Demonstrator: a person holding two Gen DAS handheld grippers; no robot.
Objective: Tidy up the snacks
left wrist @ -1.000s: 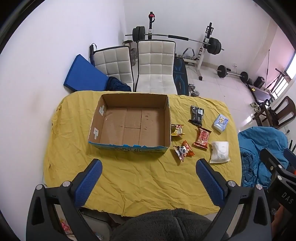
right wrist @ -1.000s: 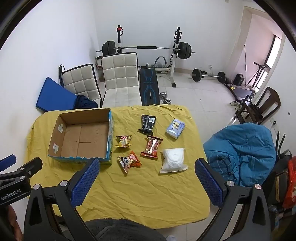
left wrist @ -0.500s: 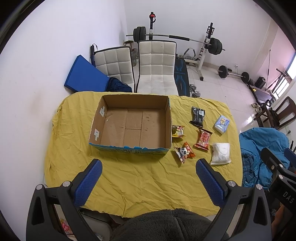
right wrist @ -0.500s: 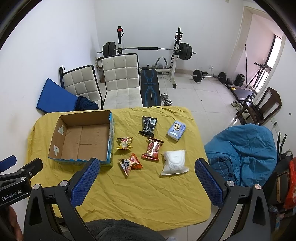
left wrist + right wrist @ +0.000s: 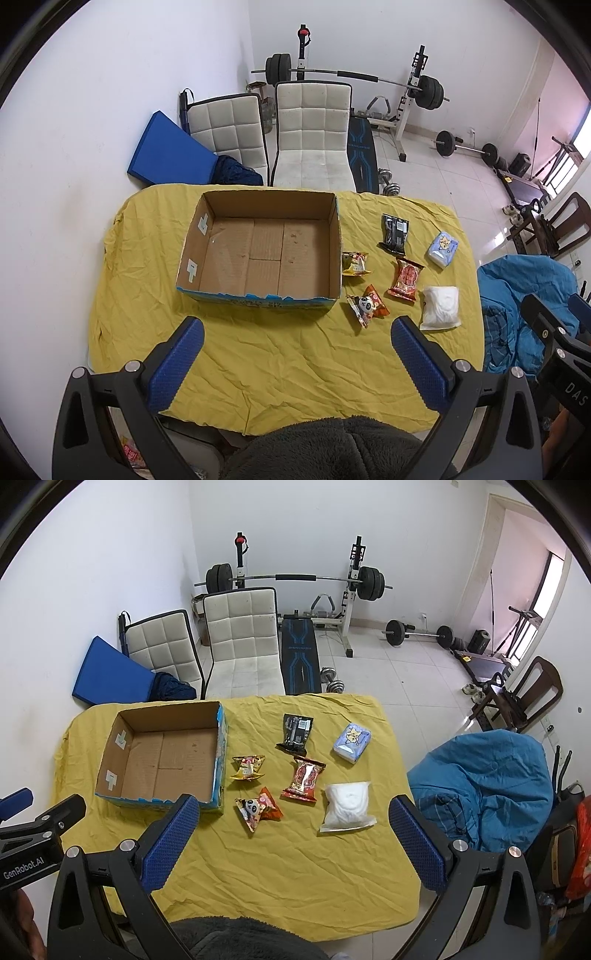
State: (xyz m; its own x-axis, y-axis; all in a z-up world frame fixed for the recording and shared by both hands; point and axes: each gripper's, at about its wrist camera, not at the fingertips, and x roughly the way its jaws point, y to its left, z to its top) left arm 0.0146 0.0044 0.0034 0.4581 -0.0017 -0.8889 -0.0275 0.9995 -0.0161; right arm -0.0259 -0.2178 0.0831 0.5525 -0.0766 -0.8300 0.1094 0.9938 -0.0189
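Note:
An empty cardboard box (image 5: 258,254) (image 5: 162,757) sits on the yellow-covered table (image 5: 280,354) (image 5: 295,856). To its right lie several snacks: a panda packet (image 5: 367,304) (image 5: 256,806), a yellow packet (image 5: 354,263) (image 5: 248,767), a red packet (image 5: 406,278) (image 5: 304,779), a black packet (image 5: 395,233) (image 5: 295,731), a blue-white pack (image 5: 442,248) (image 5: 351,741) and a white bag (image 5: 441,307) (image 5: 347,806). My left gripper (image 5: 295,328) hovers open, high above the near table edge. My right gripper (image 5: 293,808) hangs open above the snacks, holding nothing.
Two white padded chairs (image 5: 310,136) (image 5: 242,642) stand behind the table, with a blue mat (image 5: 166,155) against the wall. A weight bench and barbells (image 5: 295,579) fill the back. A blue cover (image 5: 484,786) lies right of the table.
Both views have pulled back and up slightly; the table and box look a little smaller. Nothing on the table has moved.

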